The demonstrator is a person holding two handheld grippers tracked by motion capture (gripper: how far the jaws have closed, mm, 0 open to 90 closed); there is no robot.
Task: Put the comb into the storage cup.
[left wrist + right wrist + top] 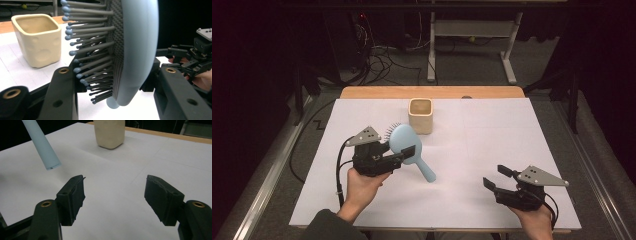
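Item: light-blue paddle hairbrush, oval head with grey ball-tipped bristles, tapered handle. Location: held above the white table cover, left of centre and near to the cup, handle slanting down toward the near right with its tip close to the cover; whether the tip touches cannot be told. Held by: left gripper, jaws clamped across the brush head, one jaw on the bristle side and one on the smooth back, as the left gripper view shows; bristles face left toward the far side in the high view. The left hand wraps the gripper body from below. Item: cream ceramic cup, squarish with rounded corners, upright, open mouth up, standing on the cover at the far centre, just beyond the brush head and apart from it. Item: right gripper, at the near right of the table, well apart from brush and cup, jaws spread wide with nothing between them; bare cover lies beneath them in the right gripper view, the brush handle's end showing at upper left.
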